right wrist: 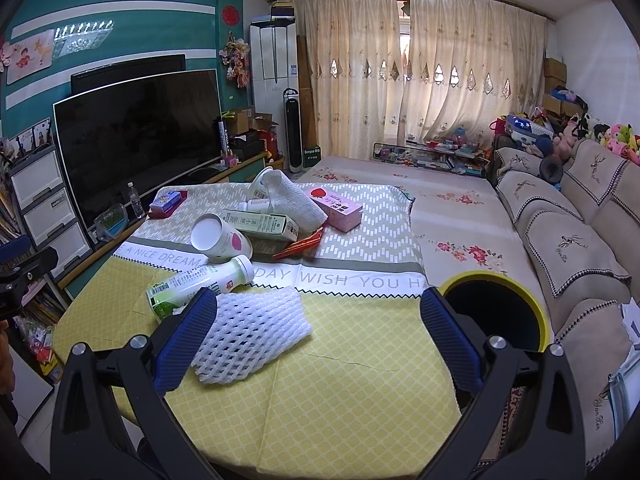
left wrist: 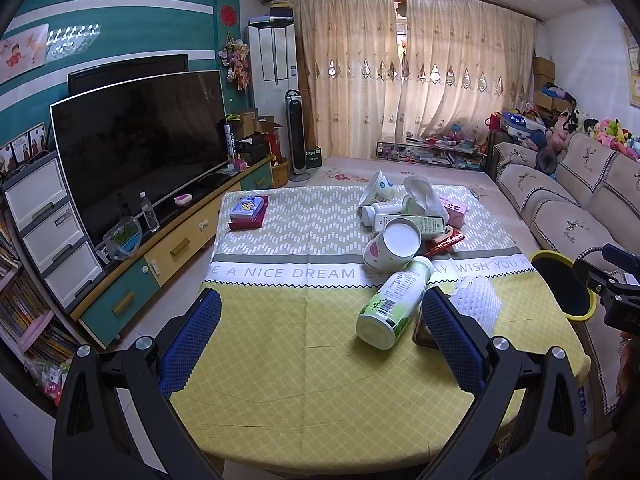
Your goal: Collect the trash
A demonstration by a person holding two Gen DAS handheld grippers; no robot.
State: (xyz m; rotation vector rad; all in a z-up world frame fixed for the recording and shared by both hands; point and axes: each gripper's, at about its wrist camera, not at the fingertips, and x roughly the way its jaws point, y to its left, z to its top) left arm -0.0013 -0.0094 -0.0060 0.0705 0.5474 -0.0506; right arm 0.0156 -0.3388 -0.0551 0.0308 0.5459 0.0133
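A pile of trash lies on the table with the yellow cloth (left wrist: 280,352): a green-and-white bottle (left wrist: 394,304) on its side, a paper cup (left wrist: 394,250), a white foam net (left wrist: 478,304), cartons, a pink box (left wrist: 454,210) and a red wrapper (left wrist: 446,244). My left gripper (left wrist: 320,344) is open and empty, left of the bottle. My right gripper (right wrist: 316,344) is open above the near table, the foam net (right wrist: 248,332) against its left finger (right wrist: 184,340). The bottle (right wrist: 196,284) and cup (right wrist: 220,240) lie beyond. A yellow-rimmed black bin (right wrist: 496,312) stands right of the table.
A TV (left wrist: 140,144) on a low cabinet stands left. A sofa (left wrist: 560,200) runs along the right, beside the bin (left wrist: 564,284). A small red box with cards (left wrist: 250,212) sits at the table's far left. A flowered mat covers the floor beyond.
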